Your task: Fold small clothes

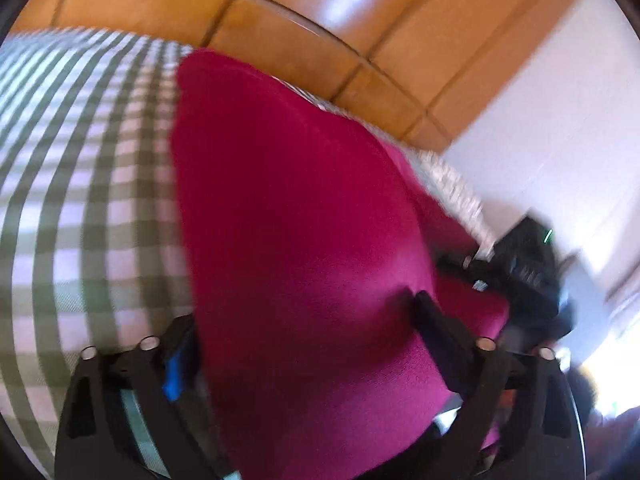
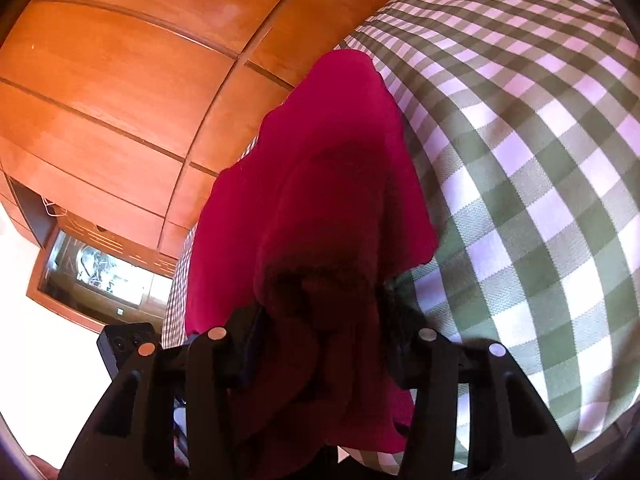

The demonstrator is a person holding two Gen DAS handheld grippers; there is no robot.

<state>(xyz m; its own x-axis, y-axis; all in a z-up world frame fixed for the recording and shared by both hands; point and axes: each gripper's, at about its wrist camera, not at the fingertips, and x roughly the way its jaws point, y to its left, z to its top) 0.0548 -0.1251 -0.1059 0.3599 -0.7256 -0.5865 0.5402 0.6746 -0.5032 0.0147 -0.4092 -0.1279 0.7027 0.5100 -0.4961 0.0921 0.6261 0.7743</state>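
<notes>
A wooden wardrobe [image 2: 120, 80] rises behind the green checked cloth [image 2: 540, 200], and the magenta garment [image 1: 300, 220] fills both views and hides much of that cloth. My left tongs [image 1: 308, 344] and right tongs [image 2: 320, 320] both angle down with cloth bunched between their fingers. Each looks closed on the garment, which drapes forward onto the checks.

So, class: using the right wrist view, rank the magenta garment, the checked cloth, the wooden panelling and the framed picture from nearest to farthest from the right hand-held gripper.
1. Magenta garment: between the fingers of the right hand-held gripper.
2. Checked cloth: under the garment, to the right.
3. Wooden panelling: beyond the cloth, upper left.
Framed picture, low left: too close to call against the panelling.
</notes>
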